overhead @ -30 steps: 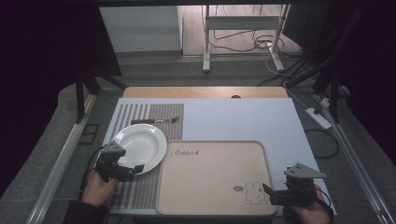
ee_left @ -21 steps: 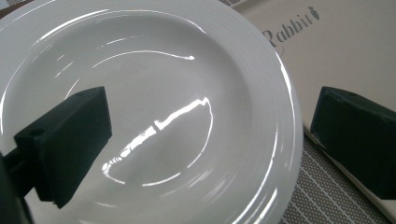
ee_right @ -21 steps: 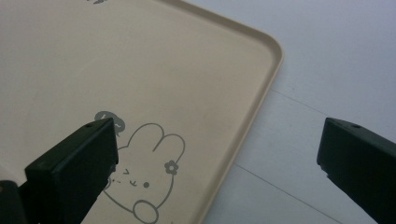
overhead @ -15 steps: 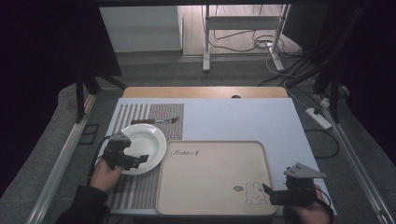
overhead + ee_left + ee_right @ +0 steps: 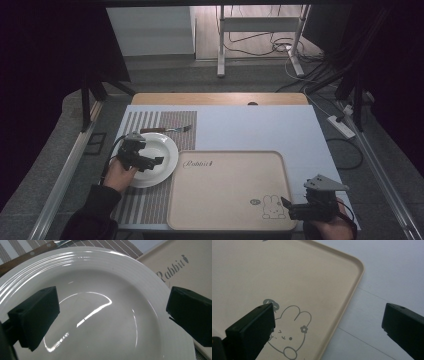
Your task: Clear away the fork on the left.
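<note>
At the left of the high view the left gripper [image 5: 150, 162] hovers over the white plate [image 5: 165, 150], which lies on the striped placemat [image 5: 150, 200] with a wooden-handled fork [image 5: 167, 129] just behind it; the left gripper view adds that its jaws stand wide apart above the plate's bowl. The left hand [image 5: 120, 172] reaches in from the lower left. At the right, the right gripper [image 5: 290, 207], jaws spread, rests by the beige rabbit tray's [image 5: 225, 185] near corner on the pale blue table [image 5: 250, 127].
</note>
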